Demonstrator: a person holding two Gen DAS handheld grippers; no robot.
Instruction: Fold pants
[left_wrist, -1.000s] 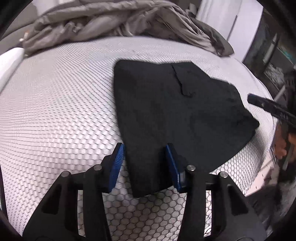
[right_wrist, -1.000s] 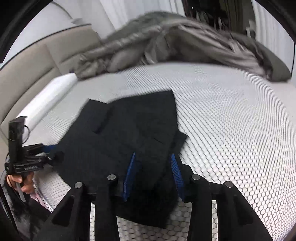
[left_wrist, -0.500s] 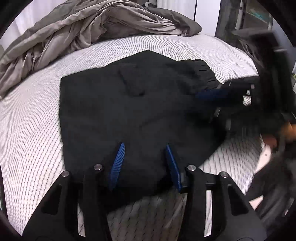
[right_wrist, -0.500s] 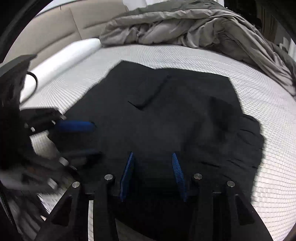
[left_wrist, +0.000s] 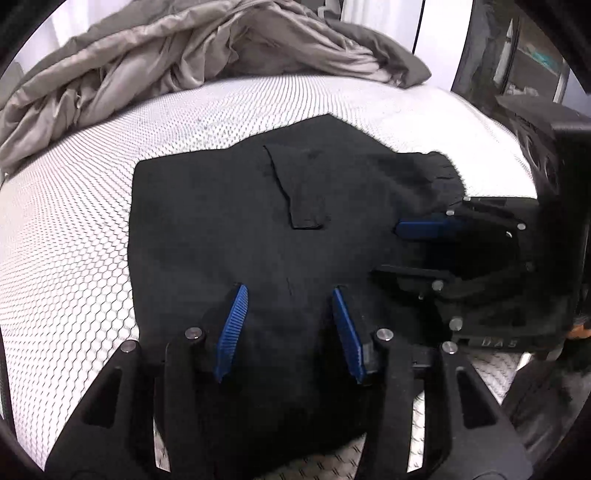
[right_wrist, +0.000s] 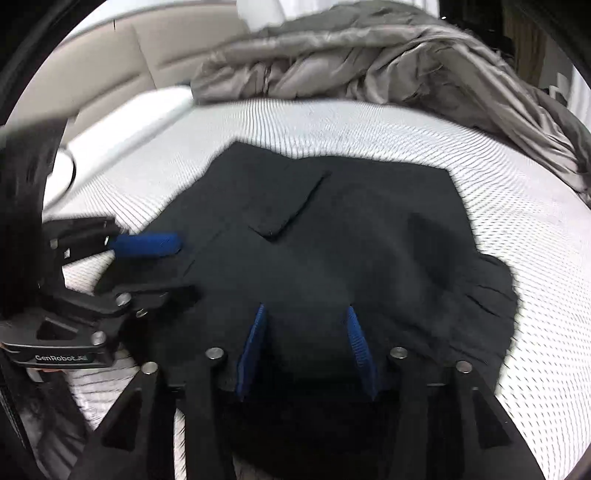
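Black pants spread flat on the honeycomb mattress, both grippers parked at the near hem.

Left wrist view: the pants are seen straight ahead of the left gripper, jaws held wide, nothing pinched; the right gripper is reached in sideways, parted too. Right wrist view: the pants are run away from the right gripper toward the grey duvet; the left gripper is placed equally near.

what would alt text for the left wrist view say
Black pants lie spread on a white mesh mattress, with the left hand-held gripper open over their near edge. The right hand-held gripper reaches in from the right; a grey duvet is bunched behind.
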